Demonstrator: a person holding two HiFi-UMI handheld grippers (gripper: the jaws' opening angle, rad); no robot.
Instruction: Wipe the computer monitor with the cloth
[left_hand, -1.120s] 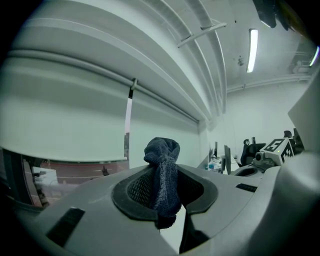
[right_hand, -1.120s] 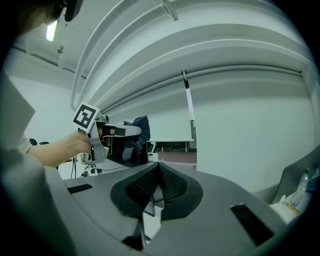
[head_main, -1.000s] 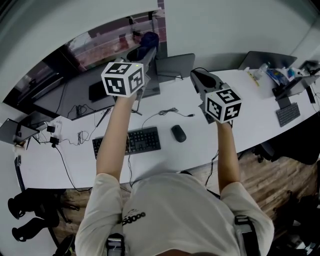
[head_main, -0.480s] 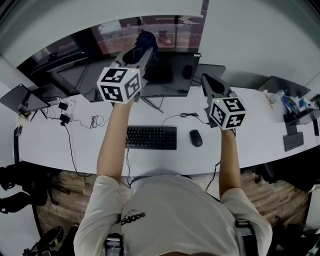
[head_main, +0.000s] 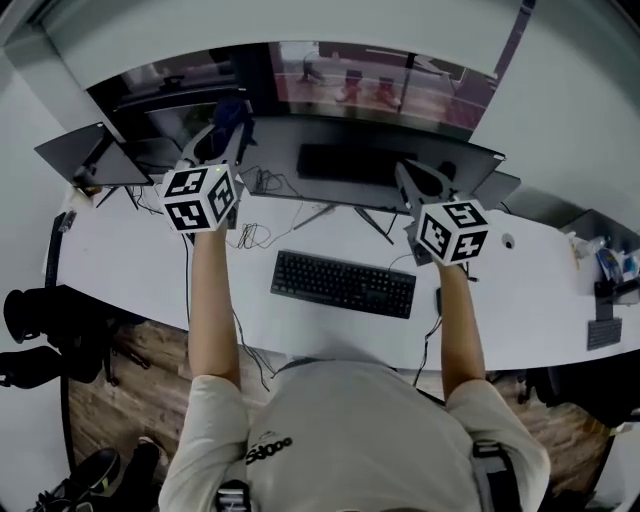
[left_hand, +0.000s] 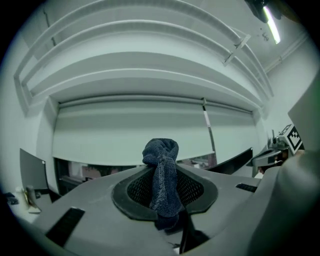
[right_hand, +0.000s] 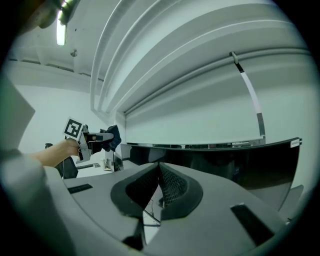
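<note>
Nearest, a black keyboard lies on the white curved surface. Above it, the left gripper is clamped on a dark blue terry cloth, its bunched end poking past the tips. The right gripper is pressed closed on nothing. Beyond both stands the wide black computer monitor, with the cloth near its left end.

Black keyboard is lying centre on white desk; cables are trailing far-left of it. Shoes are sitting on the floor, near left.
</note>
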